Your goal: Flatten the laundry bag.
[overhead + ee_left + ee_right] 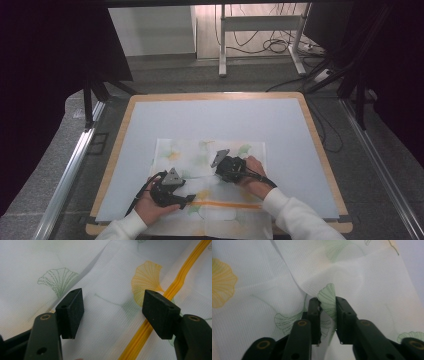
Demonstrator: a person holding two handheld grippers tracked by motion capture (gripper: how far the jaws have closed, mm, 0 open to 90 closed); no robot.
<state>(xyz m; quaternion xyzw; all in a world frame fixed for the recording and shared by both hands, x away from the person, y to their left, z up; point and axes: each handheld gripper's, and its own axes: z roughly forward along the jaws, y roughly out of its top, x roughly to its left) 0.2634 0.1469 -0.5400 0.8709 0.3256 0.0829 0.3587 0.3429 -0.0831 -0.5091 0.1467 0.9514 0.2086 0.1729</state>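
On the bench (310,150), near its 6 o'clock edge, a white mesh bag (210,155) printed with ginkgo leaves is lying flat, its orange zipper (225,204) running 9 to 3 across the near part. Left hand-held gripper (189,200) at about 7 o'clock on the bag is hovering with jaws wide apart; in the left gripper view the pads (71,312) are straddling bare mesh, gripping nothing, zipper (150,325) lying just beside the right-hand pad. Right hand-held gripper (328,315) at bag centre, toward 1 o'clock from the left one, is pinching a raised fold of mesh (328,300), jaws nearly together on the cloth. Judging: the step is lifting the top layer. To do it well, pinch only one layer, lift slowly, and have the left one pin the cloth near the zipper so the bag isn't sliding. Bag is looking flat; contents can't be told, probably nothing in it.
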